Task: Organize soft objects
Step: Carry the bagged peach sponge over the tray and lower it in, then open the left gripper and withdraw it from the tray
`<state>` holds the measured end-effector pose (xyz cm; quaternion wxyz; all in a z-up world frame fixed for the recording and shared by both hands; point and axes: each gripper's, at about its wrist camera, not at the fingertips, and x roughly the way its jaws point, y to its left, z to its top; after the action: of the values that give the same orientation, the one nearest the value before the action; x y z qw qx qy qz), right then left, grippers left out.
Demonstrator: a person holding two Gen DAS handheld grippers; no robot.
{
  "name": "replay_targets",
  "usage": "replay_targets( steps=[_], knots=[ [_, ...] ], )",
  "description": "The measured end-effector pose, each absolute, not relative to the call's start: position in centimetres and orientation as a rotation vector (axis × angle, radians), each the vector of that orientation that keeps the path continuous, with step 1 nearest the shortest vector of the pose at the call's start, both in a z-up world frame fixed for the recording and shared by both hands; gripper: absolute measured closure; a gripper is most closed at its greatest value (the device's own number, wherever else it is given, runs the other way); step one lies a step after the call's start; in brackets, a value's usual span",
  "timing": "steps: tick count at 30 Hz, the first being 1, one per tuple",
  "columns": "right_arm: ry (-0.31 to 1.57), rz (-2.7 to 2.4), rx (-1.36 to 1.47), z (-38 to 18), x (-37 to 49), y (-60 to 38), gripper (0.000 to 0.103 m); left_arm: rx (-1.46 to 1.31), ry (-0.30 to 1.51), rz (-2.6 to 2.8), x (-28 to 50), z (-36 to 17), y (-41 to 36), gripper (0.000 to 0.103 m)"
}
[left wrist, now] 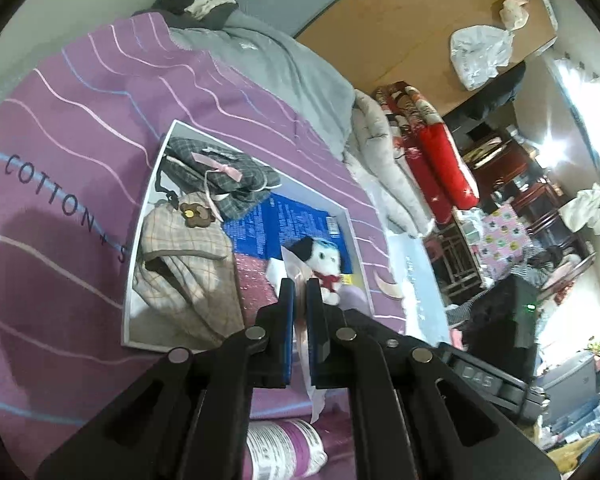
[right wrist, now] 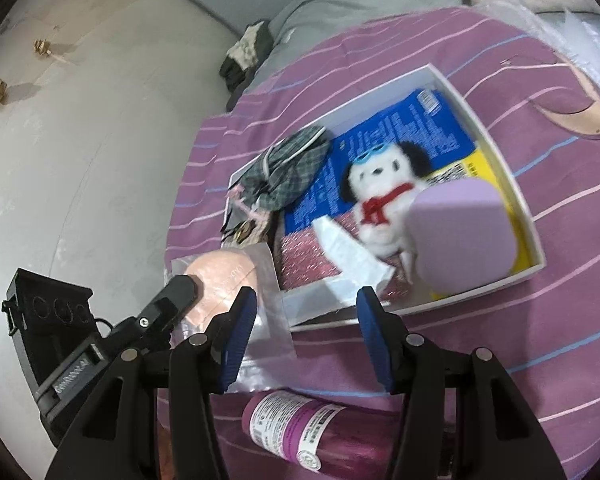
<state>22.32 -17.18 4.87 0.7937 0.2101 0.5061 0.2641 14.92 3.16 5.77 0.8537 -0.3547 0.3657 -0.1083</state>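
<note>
- White box (left wrist: pixel 350 216) on the purple sheet (left wrist: pixel 80 120) holds one plush dog (right wrist: pixel 380 196) and two plaid pouches.
- Left gripper (left wrist: pixel 300 292), at 6 o'clock, pinches a clear packet (left wrist: pixel 302 332); right gripper (right wrist: pixel 306 304) gapes empty.
- Only the right view shows one lilac sponge (right wrist: pixel 460 232) and one pink puff (right wrist: pixel 224 280).

The purple bedsheet (left wrist: pixel 80 128) carries dark capital letters reading "COTTON", with "OR" on a white cloud shape just before them. The print on the blue package (right wrist: pixel 400 136) and the bottle label (right wrist: pixel 284 424) is too small and blurred to read.

Black tongs (right wrist: pixel 306 336), blue pads (right wrist: pixel 238 344)
</note>
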Motion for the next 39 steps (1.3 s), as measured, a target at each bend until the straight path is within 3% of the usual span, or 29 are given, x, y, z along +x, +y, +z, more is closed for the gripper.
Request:
replay_targets(
  steps=[28,31,33,35,39],
  knots=[
    [1.009,0.436,0.390,4.3,22.5,-17.0,0.051,-0.442,0.854,0.069,18.0,3.1,-0.5,0.094],
    [1.003,0.440,0.387,4.6,22.3,-17.0,0.051,-0.413,0.849,0.083,17.8,3.2,-1.0,0.084],
    [0.998,0.434,0.375,4.8,22.3,-17.0,0.051,-0.415,0.854,0.067,17.8,3.3,-1.2,0.070],
    [0.989,0.422,0.377,4.9,22.2,-17.2,0.051,-0.412,0.851,0.054,17.7,3.4,-1.4,0.063],
    [0.975,0.407,0.382,5.1,22.3,-17.8,0.051,-0.367,0.841,0.071,17.3,3.9,-2.1,0.059]
  ],
)
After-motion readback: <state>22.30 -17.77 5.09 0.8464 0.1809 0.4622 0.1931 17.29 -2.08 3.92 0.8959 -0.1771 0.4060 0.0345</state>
